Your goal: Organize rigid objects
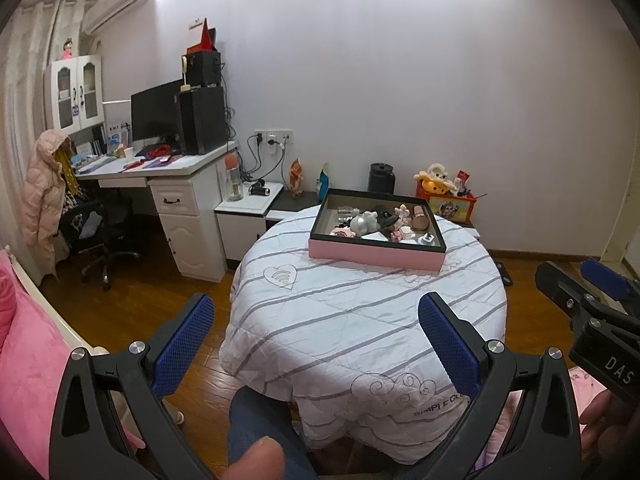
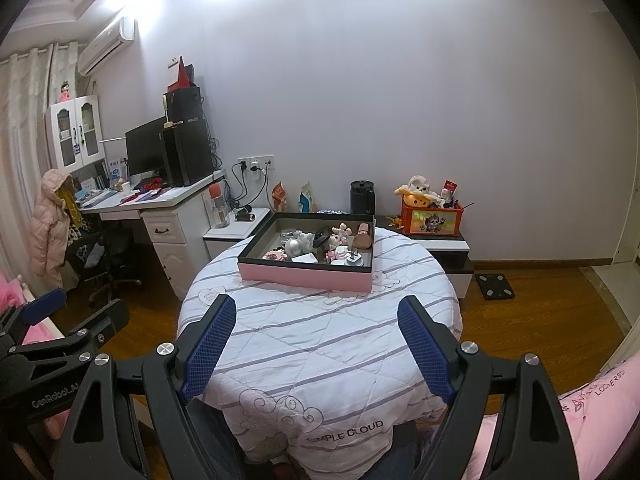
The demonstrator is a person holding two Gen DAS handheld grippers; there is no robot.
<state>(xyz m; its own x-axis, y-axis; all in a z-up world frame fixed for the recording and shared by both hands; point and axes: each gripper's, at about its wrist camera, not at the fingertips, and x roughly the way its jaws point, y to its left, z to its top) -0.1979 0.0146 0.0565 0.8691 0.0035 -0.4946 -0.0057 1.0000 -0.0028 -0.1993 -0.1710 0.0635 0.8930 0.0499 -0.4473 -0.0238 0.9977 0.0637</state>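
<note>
Right wrist view, nearest first: the right tool [image 2: 316,350] hangs over the near part of the round tabletop [image 2: 320,344], its two blue pads spread wide with nothing between them. Beside it the left tool [image 1: 316,340] is likewise spread and empty, out over the tabletop's near left edge. That makes two tools, both free.

Farther on, at the far side of the quilted cover, sits one pink-sided tray [image 2: 306,278] with a dark rim. All the small rigid things in view lie inside it, bunched toward its right half: one silvery-white rounded piece [image 2: 296,245], one copper-coloured cylinder [image 2: 363,235], one round black piece [image 2: 321,237], one white plug adapter [image 2: 353,261], and pink-and-white figurines I cannot count surely. No loose piece shows on the cloth.

This would fit either a sorted tray or a jumble waiting to be laid out. For any pick, I judge it best to come down from above, square to the piece, and take outer items before crowded ones, since neighbours touch.
</note>
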